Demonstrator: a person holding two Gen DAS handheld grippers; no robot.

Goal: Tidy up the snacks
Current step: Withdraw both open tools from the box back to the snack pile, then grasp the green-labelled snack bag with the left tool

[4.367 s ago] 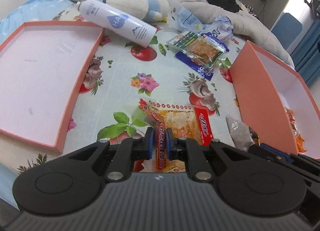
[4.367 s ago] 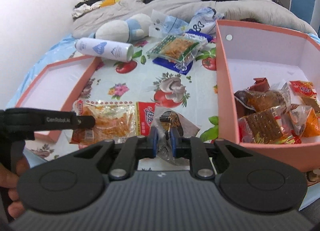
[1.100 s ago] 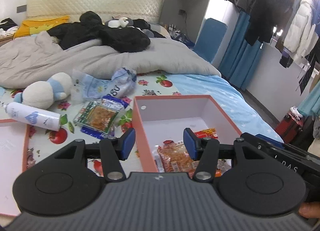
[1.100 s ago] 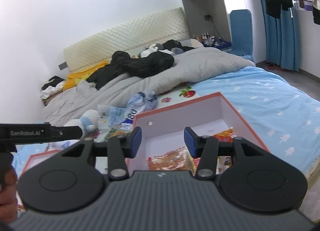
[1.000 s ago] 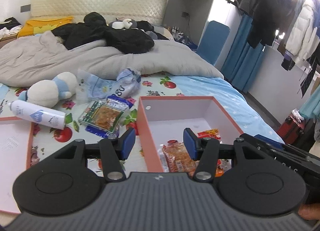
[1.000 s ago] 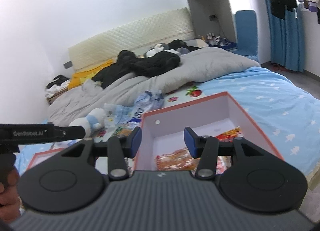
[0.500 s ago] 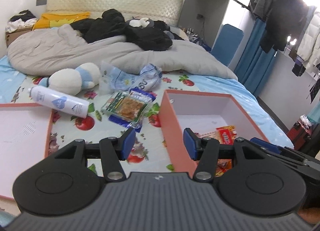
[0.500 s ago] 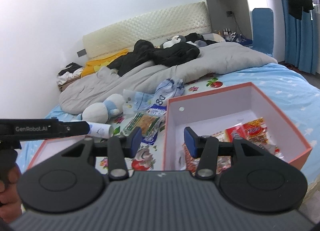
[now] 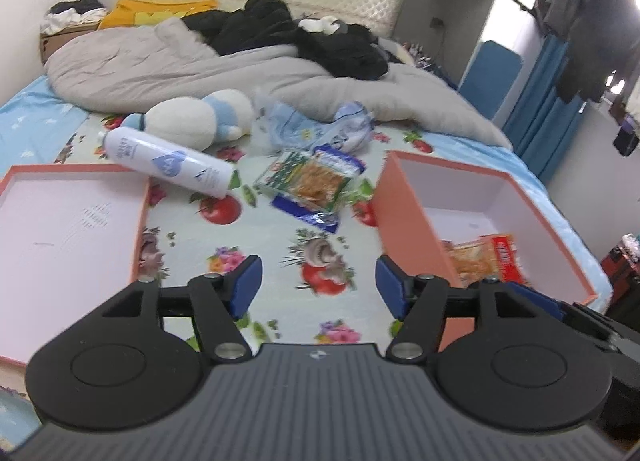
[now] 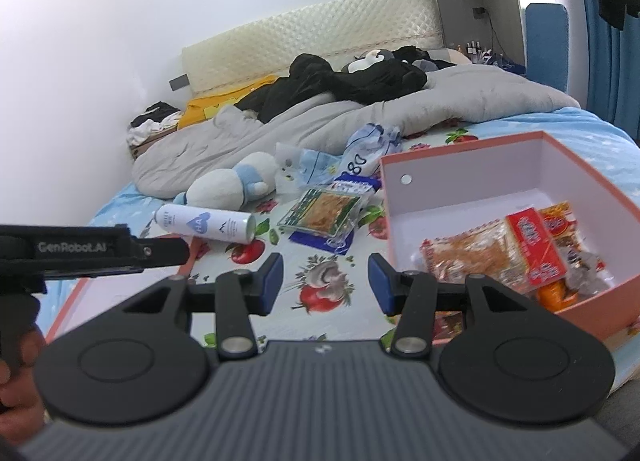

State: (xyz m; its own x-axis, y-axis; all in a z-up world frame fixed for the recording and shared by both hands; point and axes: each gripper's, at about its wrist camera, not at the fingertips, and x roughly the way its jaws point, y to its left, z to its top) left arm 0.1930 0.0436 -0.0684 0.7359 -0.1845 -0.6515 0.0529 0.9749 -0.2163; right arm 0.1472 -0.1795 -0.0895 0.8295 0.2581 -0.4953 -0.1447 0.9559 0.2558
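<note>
A salmon-pink box (image 9: 404,217) (image 10: 472,149) stands on the flowered cloth at the right, with several snack packets (image 10: 500,253) (image 9: 480,257) inside it. A clear packet of orange snacks (image 9: 312,181) (image 10: 324,209) lies on a blue packet (image 9: 308,215) left of the box. My left gripper (image 9: 318,287) hangs over the bare cloth with its jaws opening and nothing between them. My right gripper (image 10: 326,281) is open and empty, near the box's left wall.
The box's flat pink lid (image 9: 60,237) lies at the left. A white spray can (image 9: 172,167) (image 10: 204,225), a plush toy (image 9: 200,121), crumpled plastic bags (image 9: 320,129) and a grey duvet (image 9: 180,65) sit further back. A hand (image 10: 16,393) holds the left gripper.
Both grippers swung left and lower, from over the box to over the flowered cloth. The left jaws stand wider than before. The packets held earlier now lie in the box.
</note>
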